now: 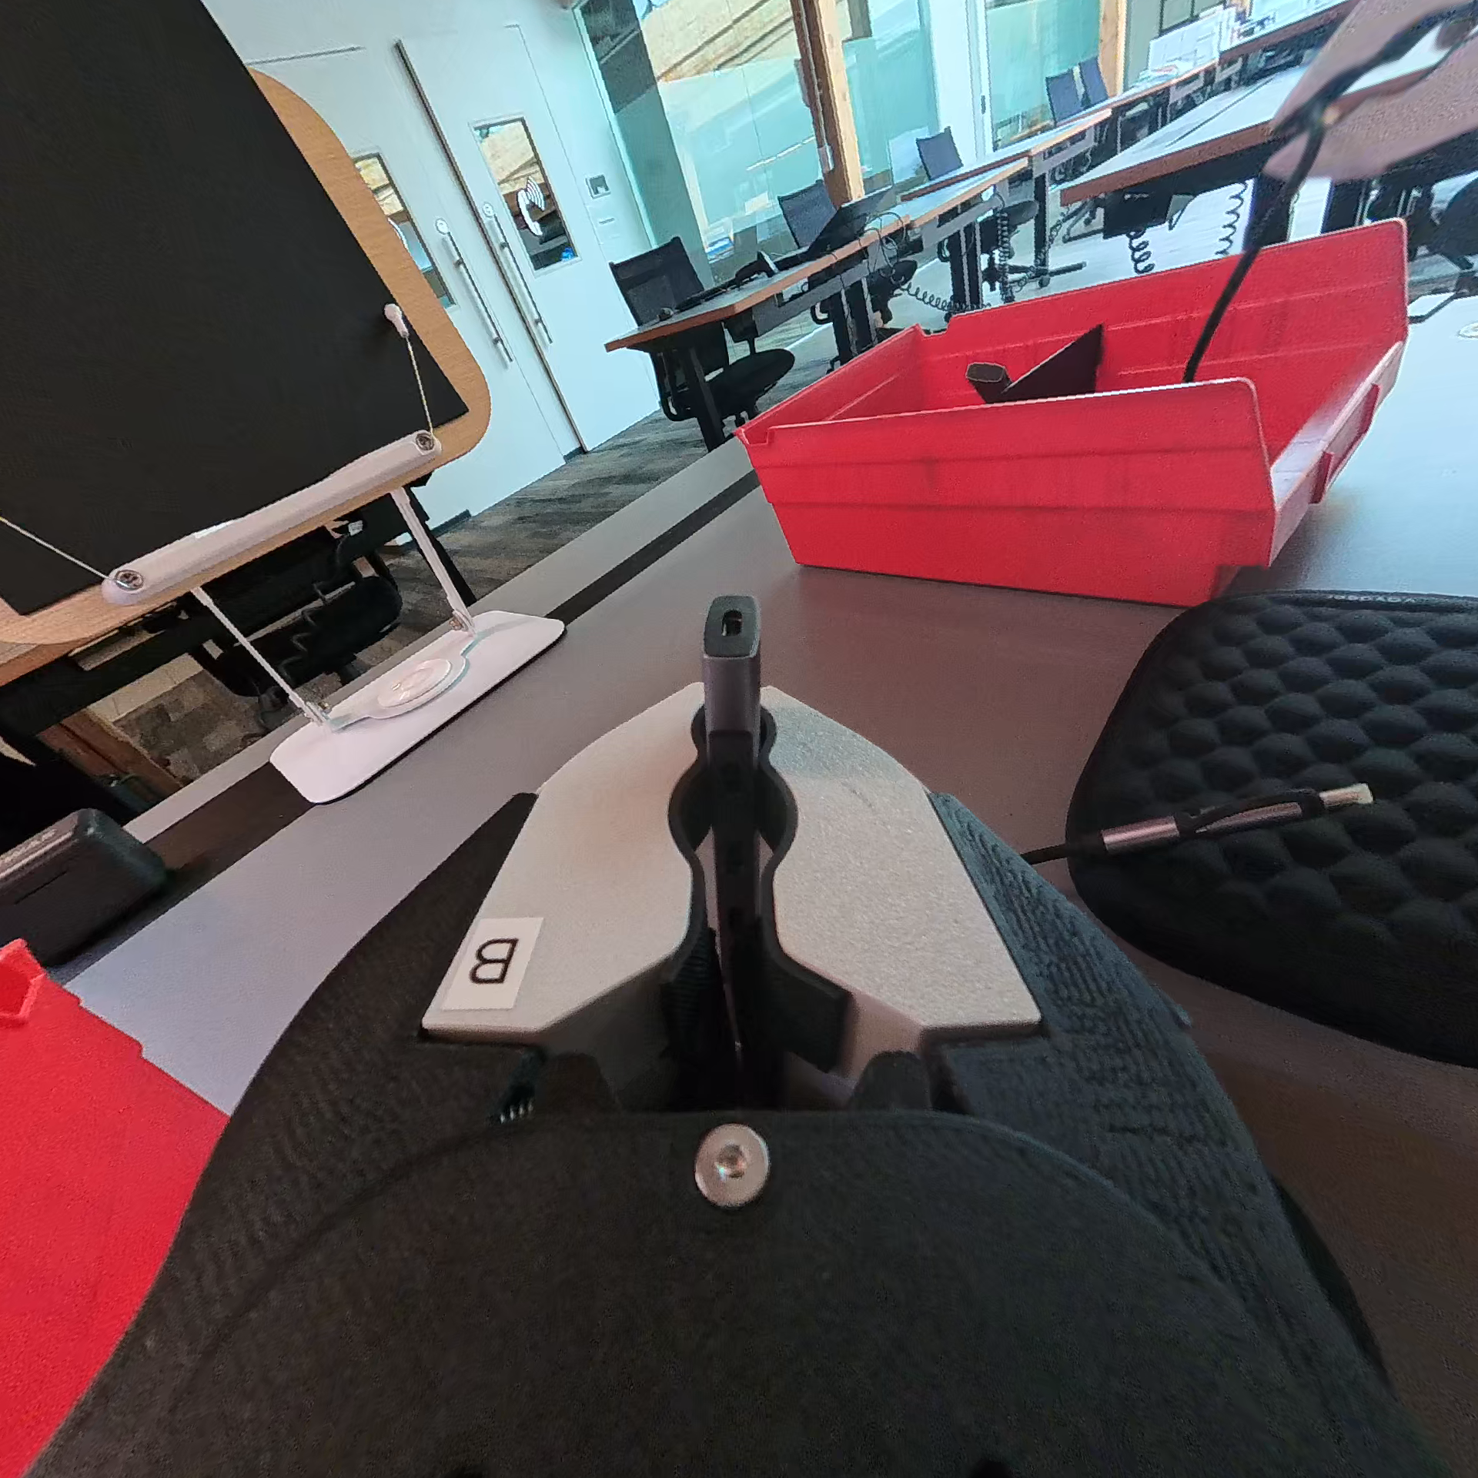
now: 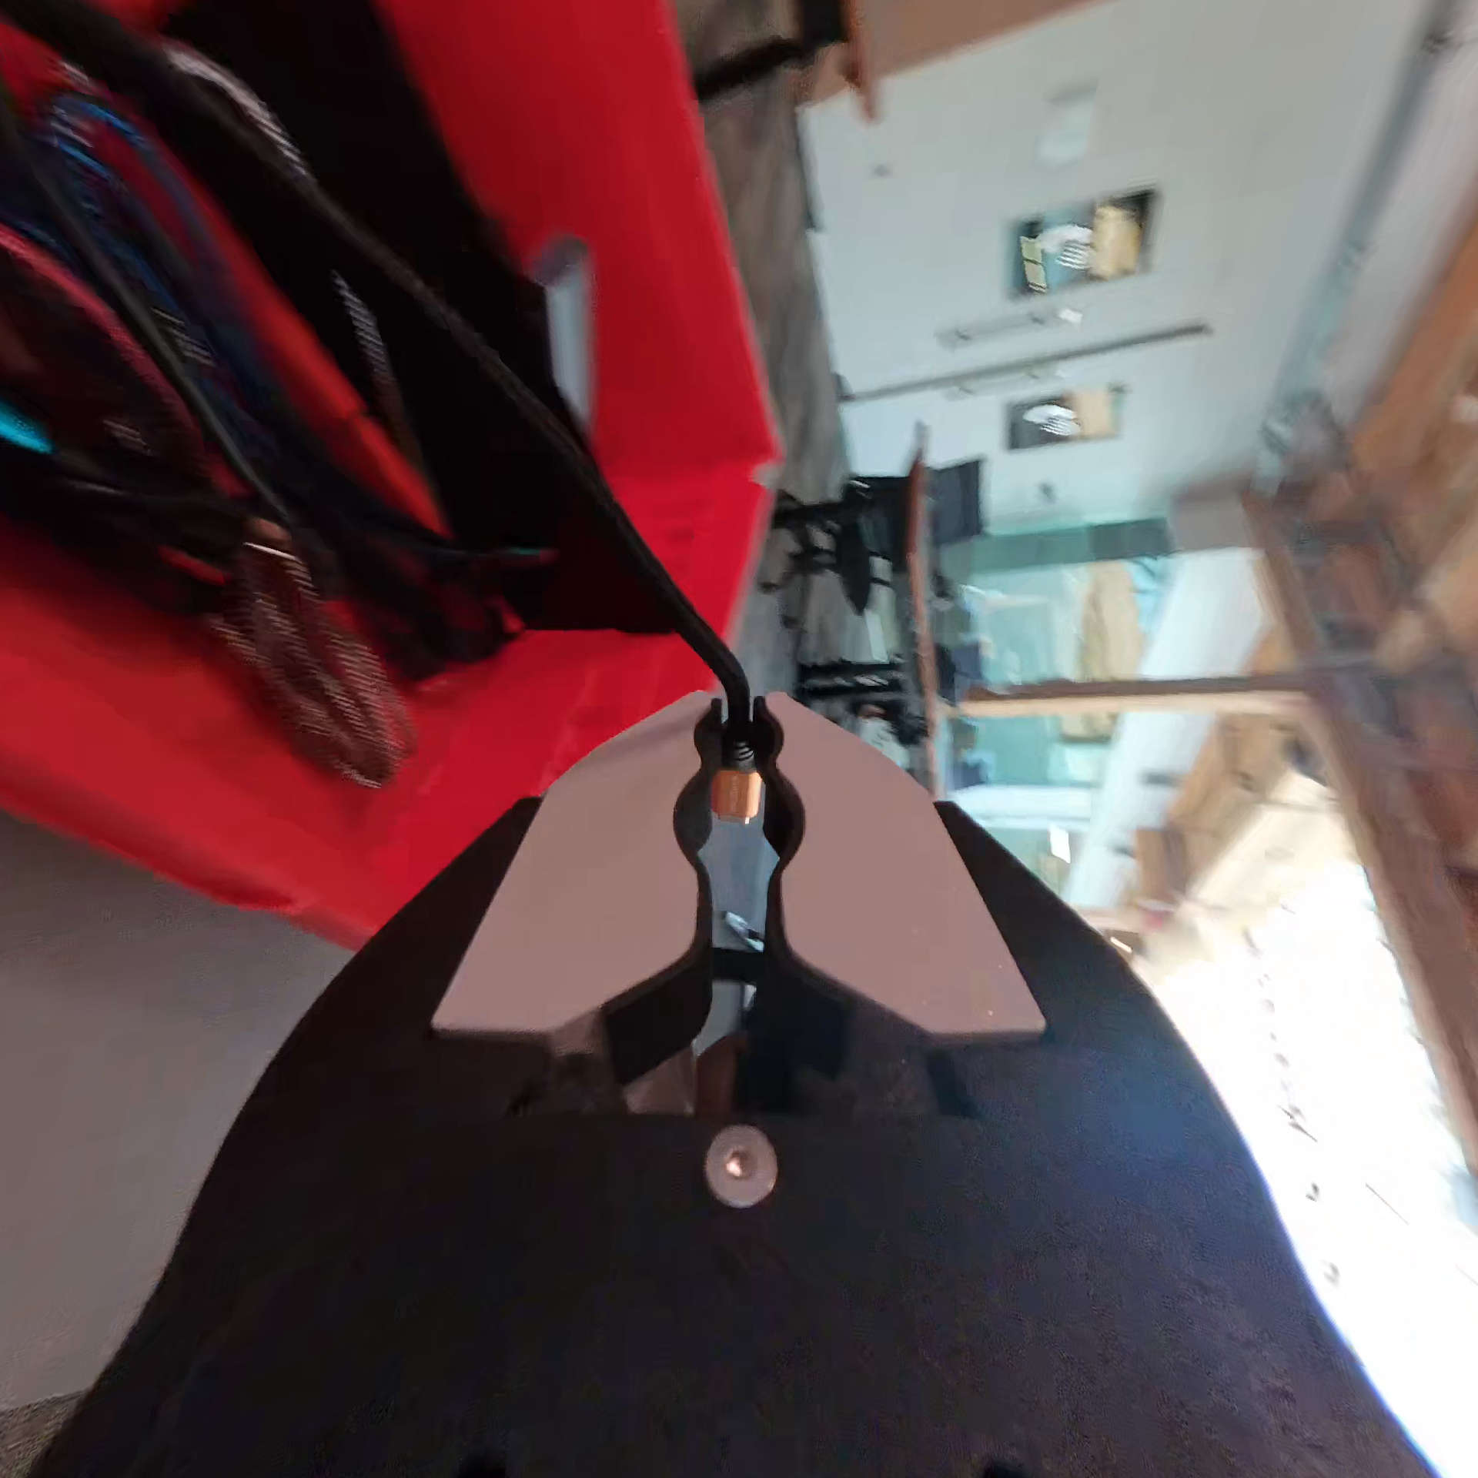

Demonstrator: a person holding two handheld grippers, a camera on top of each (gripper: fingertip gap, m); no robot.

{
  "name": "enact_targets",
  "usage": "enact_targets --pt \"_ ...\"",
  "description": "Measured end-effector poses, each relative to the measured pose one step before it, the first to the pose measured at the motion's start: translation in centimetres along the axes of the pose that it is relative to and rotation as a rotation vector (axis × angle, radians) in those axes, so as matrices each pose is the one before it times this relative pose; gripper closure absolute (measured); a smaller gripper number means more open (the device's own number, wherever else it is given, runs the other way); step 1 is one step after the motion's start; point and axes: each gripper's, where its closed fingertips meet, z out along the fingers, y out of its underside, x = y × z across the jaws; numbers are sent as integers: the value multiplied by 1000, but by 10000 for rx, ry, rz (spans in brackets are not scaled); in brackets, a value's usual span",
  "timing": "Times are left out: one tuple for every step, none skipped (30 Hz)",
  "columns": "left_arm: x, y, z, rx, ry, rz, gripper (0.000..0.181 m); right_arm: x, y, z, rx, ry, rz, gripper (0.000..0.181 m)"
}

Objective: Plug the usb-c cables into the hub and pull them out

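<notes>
My left gripper (image 1: pixel 732 720) is shut on the grey hub (image 1: pixel 729 664), which sticks out forward between the fingers, its end port showing, above the dark table. My right gripper (image 2: pixel 740 720) is shut on a black usb-c cable (image 2: pixel 624 512) just behind its copper-coloured plug (image 2: pixel 736 790); the plug points back toward the camera. The cable trails from the red bin (image 2: pixel 240 760). The right gripper shows blurred at the top right of the left wrist view (image 1: pixel 1376 88), with the cable (image 1: pixel 1224 304) hanging down into the red bin (image 1: pixel 1040 472). The right wrist view is rolled sideways and blurred.
A black quilted pad (image 1: pixel 1296 800) lies right of the hub with a grey-plugged cable (image 1: pixel 1224 816) on it. A tilted black board on a white stand (image 1: pixel 400 704) is at left. Another red bin corner (image 1: pixel 72 1160) is near left. Several cables (image 2: pixel 264 560) fill the bin. Across from one pair of fingers to the other is roughly 35 cm.
</notes>
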Motion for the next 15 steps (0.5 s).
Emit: enact_targets --pt "49 18 21 -24 23 14 177 -1282 -646 483 262 -773 216 175" --pt "49 -4 4 -5 11 36 177 -1301 -595 483 245 -791 280 174" --pt "4 -44 -6 23 -7 48 177 -1148 -489 492 225 -697 299 174" --pt "-20 -77 -27 49 -18 30 177 -972 -401 509 209 -609 425 174" --pt "-45 -51 -34 49 -32 22 177 -883 -310 478 217 -611 527 170" --pt "-47 -49 -28 44 -23 8 177 -770 -257 433 263 -586 571 165" --pt "-31 -57 -19 55 -3 -5 177 -597 -197 341 286 -520 601 160" --pt "-2 -46 -15 71 26 10 177 -342 -166 202 296 -375 602 151" --pt "25 -78 -24 89 38 33 177 -22 -254 -2 360 -139 483 144" --pt "-15 -84 -27 86 12 39 177 333 -488 -229 536 172 300 137" --pt "-18 -78 -39 71 2 33 177 520 -879 -454 813 349 185 133" --pt "-25 -29 -27 44 5 26 177 530 -1229 -629 1063 367 254 131" --pt "-2 29 3 2 9 21 177 444 -1299 -692 1039 239 486 128" --pt "12 72 12 -40 18 13 177 294 -1112 -583 843 68 609 121" --pt "26 57 23 -38 20 6 177 187 -899 -465 686 17 446 112"
